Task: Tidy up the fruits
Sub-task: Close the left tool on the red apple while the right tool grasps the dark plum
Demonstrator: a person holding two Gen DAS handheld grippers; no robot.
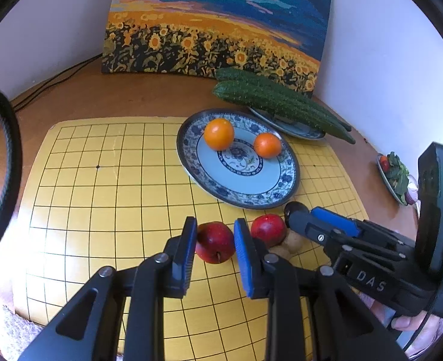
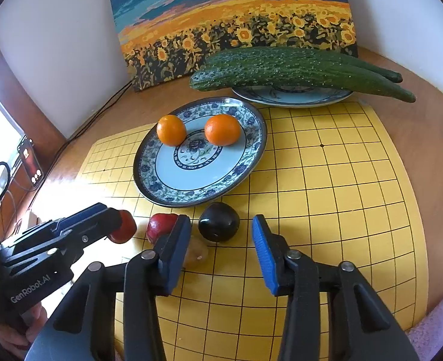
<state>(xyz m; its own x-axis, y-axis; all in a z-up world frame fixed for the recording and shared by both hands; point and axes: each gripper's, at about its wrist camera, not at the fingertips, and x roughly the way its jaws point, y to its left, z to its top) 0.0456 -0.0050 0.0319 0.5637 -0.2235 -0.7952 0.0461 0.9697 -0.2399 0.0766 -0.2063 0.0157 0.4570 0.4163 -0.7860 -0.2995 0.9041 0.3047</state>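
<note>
A: Lighting: bright daylight from the left; window blown out white at the left edge of the right wrist view; glare washes the grid mat [image 2: 326, 180] there.

B: Noted; soft shadows fall right of the oranges [image 1: 219, 134]; fisheye bends gridlines; dark vignette in corners; focus sharp centrally.

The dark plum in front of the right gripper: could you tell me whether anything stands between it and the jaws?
Nothing visible does: the dark plum lies on the yellow grid mat just ahead of the open right gripper.
</note>
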